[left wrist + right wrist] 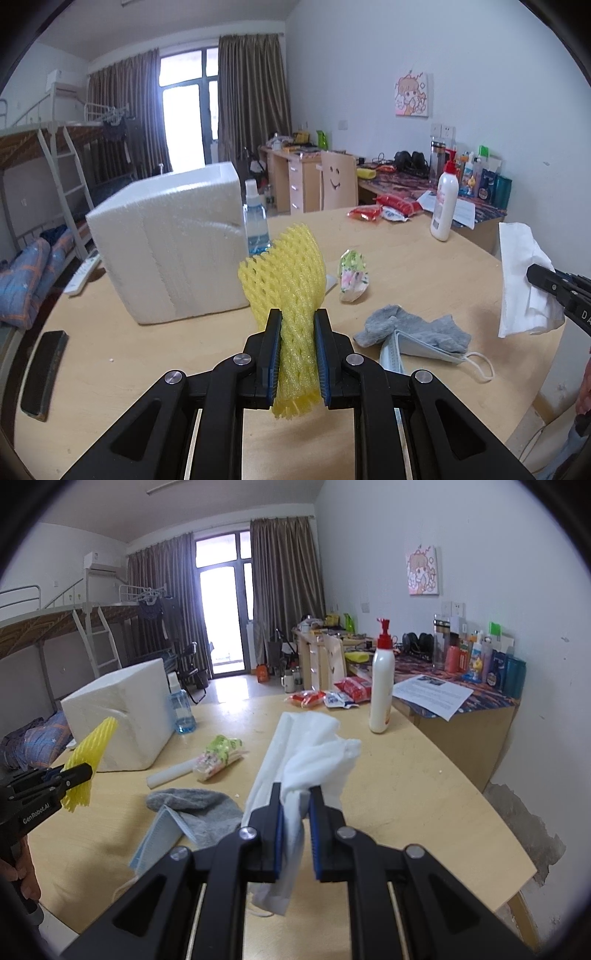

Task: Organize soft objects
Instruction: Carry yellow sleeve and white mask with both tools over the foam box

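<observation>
My left gripper (297, 317) is shut on a yellow foam fruit net (286, 273) and holds it above the wooden table (147, 369); it also shows in the right wrist view (88, 753). My right gripper (295, 794) is shut on a white tissue (306, 753), held above the table; the tissue also shows in the left wrist view (524, 280). A grey sock (417, 325) lies over a blue face mask (406, 350). A small floral packet (352, 275) lies mid-table. A white foam box (170, 236) stands at the left.
A blue spray bottle (255, 221) stands beside the foam box. A white lotion bottle (445, 203) and red snack packs (384, 208) are at the far edge. A black phone (42, 373) and a remote (83, 273) lie at the left. A white foam strip (171, 771) lies by the packet.
</observation>
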The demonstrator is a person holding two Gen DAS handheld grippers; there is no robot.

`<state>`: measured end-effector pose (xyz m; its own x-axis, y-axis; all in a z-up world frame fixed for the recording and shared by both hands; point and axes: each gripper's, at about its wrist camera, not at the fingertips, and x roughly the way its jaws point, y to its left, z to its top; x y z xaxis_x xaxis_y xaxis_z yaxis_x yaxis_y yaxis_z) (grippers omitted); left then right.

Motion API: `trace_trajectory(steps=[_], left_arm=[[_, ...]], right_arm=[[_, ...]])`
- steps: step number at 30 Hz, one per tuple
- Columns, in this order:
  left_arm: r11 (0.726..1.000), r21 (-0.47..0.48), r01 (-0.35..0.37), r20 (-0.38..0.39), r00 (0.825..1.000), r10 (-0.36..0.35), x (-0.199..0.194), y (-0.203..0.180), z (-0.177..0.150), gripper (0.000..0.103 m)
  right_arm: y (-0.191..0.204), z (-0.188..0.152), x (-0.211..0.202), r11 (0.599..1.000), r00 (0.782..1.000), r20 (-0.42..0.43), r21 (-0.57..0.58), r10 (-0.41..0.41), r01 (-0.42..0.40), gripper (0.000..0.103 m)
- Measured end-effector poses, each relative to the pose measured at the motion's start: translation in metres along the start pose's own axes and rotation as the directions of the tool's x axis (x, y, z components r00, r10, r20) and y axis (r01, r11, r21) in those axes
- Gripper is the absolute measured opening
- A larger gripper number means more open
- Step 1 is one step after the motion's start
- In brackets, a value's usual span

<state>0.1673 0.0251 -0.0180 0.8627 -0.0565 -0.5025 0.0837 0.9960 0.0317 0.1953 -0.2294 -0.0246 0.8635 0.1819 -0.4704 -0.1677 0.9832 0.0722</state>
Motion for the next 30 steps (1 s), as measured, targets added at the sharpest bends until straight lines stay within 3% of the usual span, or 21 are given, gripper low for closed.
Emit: trace_trajectory(steps=[14,23,30], left_arm=[[1.0,0.009,-0.025,0.172,0.985,0.023,-0.077,-0.006,-0.006,0.018],[0.999,0.003,-0.038,0.195,0.98,0.036,-0.097,-0.005,-0.015,0.018],[0.995,-0.024,-0.099,0.209,0.973,0.101,-0.11,0.009,-0.017,0.018]], right_arm=[[0.018,0.002,-0.048,0.999,0.991,0.125,-0.032,0.041,-0.037,0.015],[0.027,-0.003,-0.07,0.998,0.984,0.168,-0.051,0.056,-0.048,0.015],[0.037,0.001,-0.067,0.994,0.981,0.172,-0.071,0.091,-0.08,0.015]])
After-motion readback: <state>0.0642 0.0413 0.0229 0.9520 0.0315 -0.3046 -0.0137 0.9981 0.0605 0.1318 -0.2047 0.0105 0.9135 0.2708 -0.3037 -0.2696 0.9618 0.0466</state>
